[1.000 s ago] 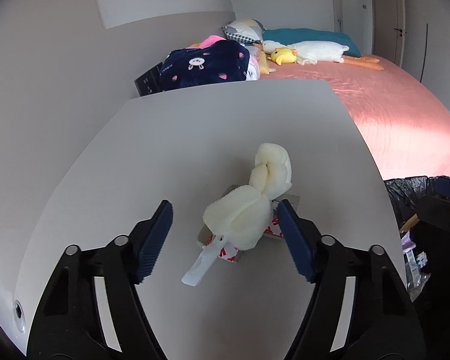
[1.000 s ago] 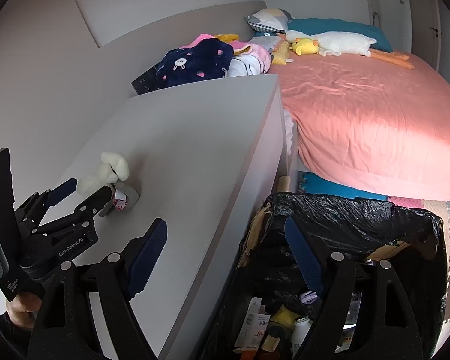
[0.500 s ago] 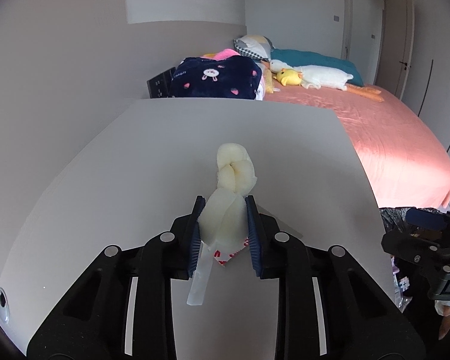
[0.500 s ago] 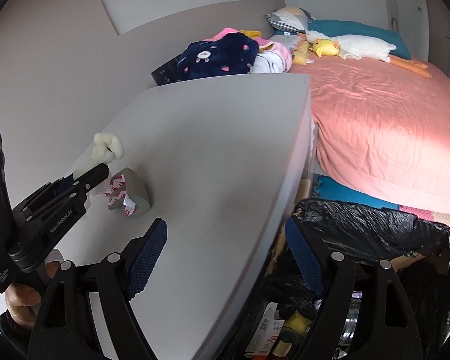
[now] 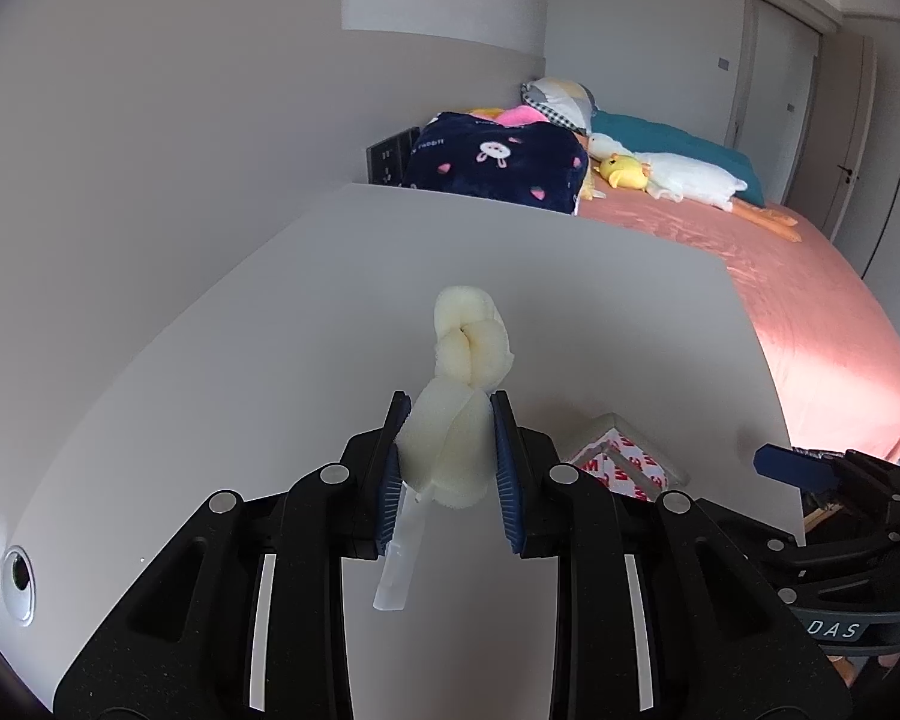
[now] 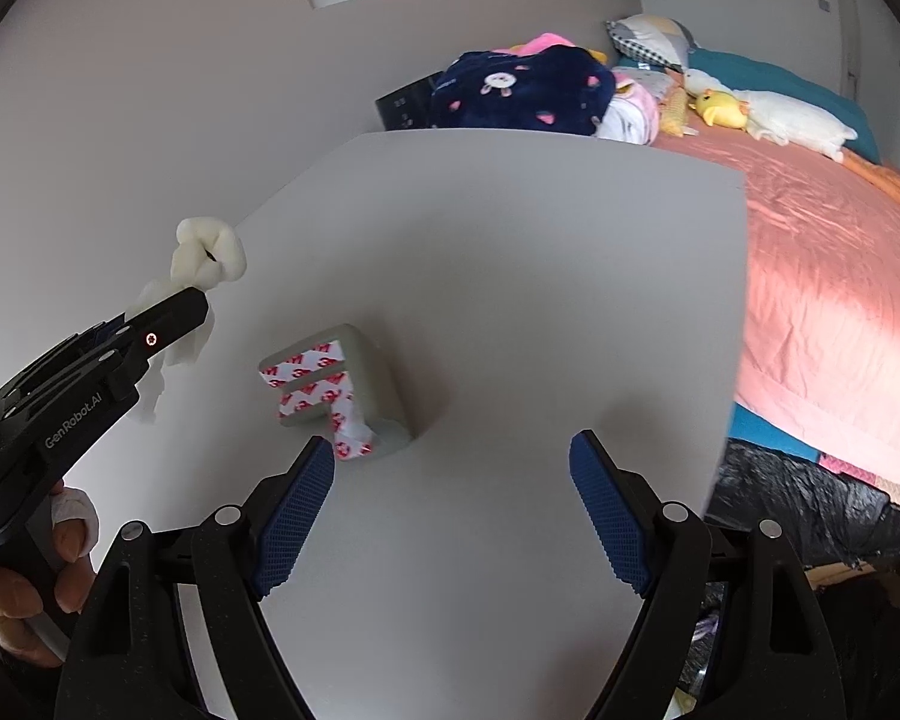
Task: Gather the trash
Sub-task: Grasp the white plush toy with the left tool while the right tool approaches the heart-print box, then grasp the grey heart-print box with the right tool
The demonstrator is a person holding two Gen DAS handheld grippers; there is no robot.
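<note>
left gripper (image 5: 447, 468) is clamped on a knotted wad of pale yellow foam (image 5: 457, 396), its blue pads pressing the lower, thicker part from both sides while the knotted end sticks out ahead of the fingertips. a thin translucent strip (image 5: 397, 558) hangs from the foam's near end, down between the black fingers. seen from the right wrist view, the foam is held clear above the white tabletop (image 6: 510, 252), with frayed bits dangling under the left gripper's finger.

right gripper (image 6: 453, 510) stands wide apart, holding nothing, its blue textured pads (image 6: 294, 510) hovering over the near part of the tabletop. just ahead of its left pad lies a grey corner-shaped piece with red-and-white printed tape backing (image 6: 336, 393), flat on the tabletop; a crumpled bit of the tape sits very near that pad's tip, though whether they touch i cannot tell. from the left gripper, this piece lies just to the right of and below its fingers.

down to the right of the right gripper, past the table edge, is a black trash bag (image 6: 810, 510), its mouth open. beyond the table's far edge are a navy blanket with a bunny print (image 5: 498, 162) and a bed with a salmon-pink cover (image 5: 810, 312), with a yellow duck plush (image 5: 621, 171) near the pillows.
</note>
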